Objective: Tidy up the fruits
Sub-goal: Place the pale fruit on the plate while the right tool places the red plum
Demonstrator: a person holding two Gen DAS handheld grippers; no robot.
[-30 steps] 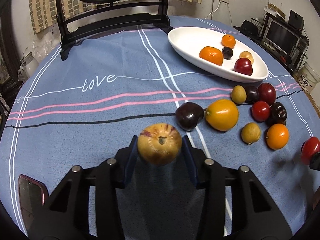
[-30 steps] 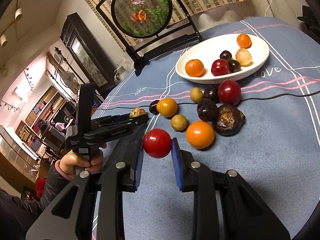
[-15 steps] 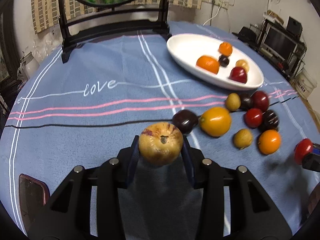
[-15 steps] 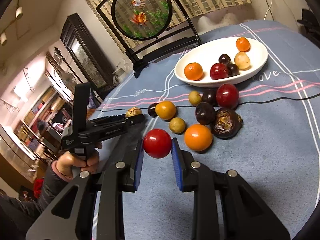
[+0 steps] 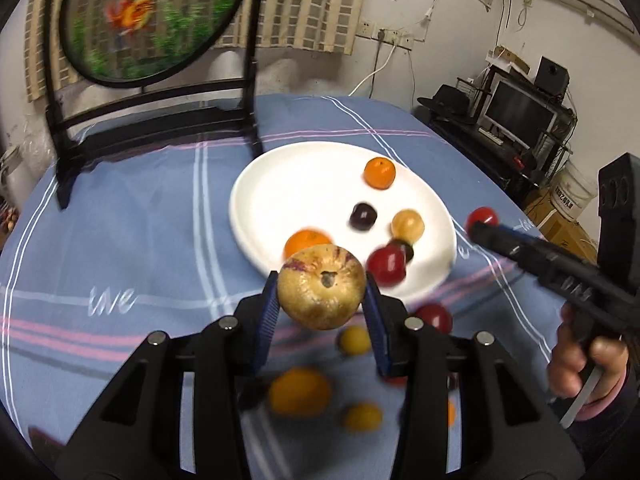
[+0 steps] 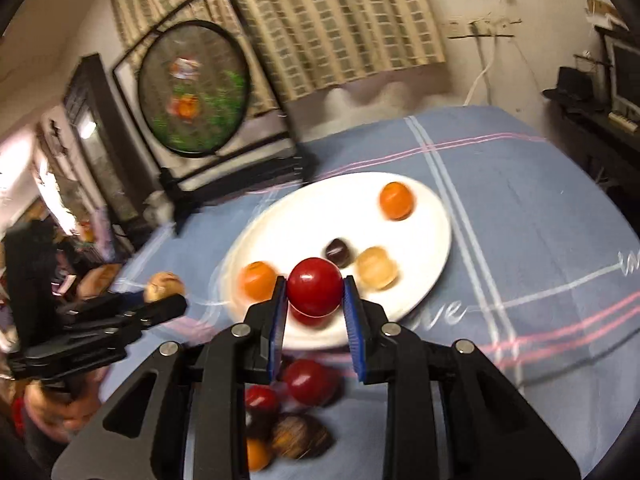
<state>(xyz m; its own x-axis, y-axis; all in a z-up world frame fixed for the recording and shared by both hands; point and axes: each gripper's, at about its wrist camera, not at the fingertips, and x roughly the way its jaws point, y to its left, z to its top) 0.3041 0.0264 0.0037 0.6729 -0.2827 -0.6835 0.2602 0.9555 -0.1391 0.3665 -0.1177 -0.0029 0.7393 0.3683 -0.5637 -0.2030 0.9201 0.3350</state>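
Note:
My left gripper (image 5: 322,294) is shut on a yellow-brown fruit with purple streaks (image 5: 322,286), held in the air just short of the white oval plate (image 5: 288,184). My right gripper (image 6: 314,292) is shut on a red round fruit (image 6: 315,286), held above the near edge of the same plate (image 6: 424,248). The plate holds two orange fruits (image 6: 396,200), a dark plum (image 6: 338,252), a pale yellow fruit (image 6: 376,268) and a red one (image 5: 386,266). The right gripper shows in the left wrist view (image 5: 482,220), the left one in the right wrist view (image 6: 164,290).
Loose fruits lie on the blue tablecloth below the grippers: orange (image 5: 298,392), yellow (image 5: 354,340), red (image 6: 310,376) and a dark brown one (image 6: 298,436). A round framed picture on a black stand (image 5: 152,20) stands behind the plate. A desk with a monitor (image 5: 520,112) is right.
Both grippers have lifted and moved forward over the loose fruits toward the plate, each keeping its fruit. The views are blurred by motion.

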